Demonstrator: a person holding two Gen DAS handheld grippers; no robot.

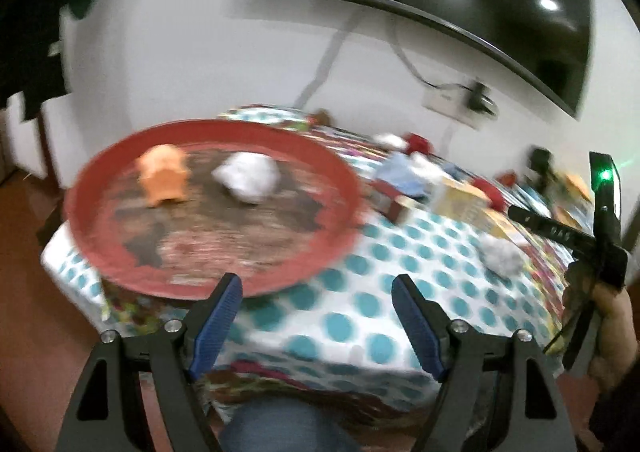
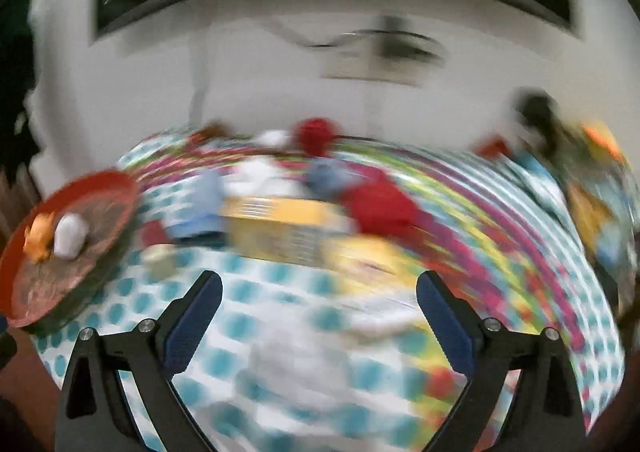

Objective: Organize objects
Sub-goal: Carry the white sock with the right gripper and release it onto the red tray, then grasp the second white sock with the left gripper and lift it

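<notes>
A round red tray (image 1: 96, 180) sits at the table's left, holding an orange toy (image 1: 164, 176) and a white crumpled object (image 1: 248, 176). The tray also shows in the right wrist view (image 2: 120, 188), far left. My left gripper (image 1: 318, 292) is open and empty, hovering just in front of the tray's near rim. My right gripper (image 2: 320, 292) is open and empty above the dotted tablecloth (image 2: 248, 292); it also shows in the left wrist view at the right edge. A yellow box (image 2: 280, 228), red objects (image 2: 380, 204) and a blue item (image 2: 200, 204) lie blurred ahead of it.
A white crumpled ball (image 1: 502, 254) lies on the tablecloth (image 1: 360, 304) to the right. Clutter of small toys lines the table's far side. A dark TV (image 1: 480, 12) hangs on the white wall behind. My knee in jeans (image 1: 276, 428) is below the table edge.
</notes>
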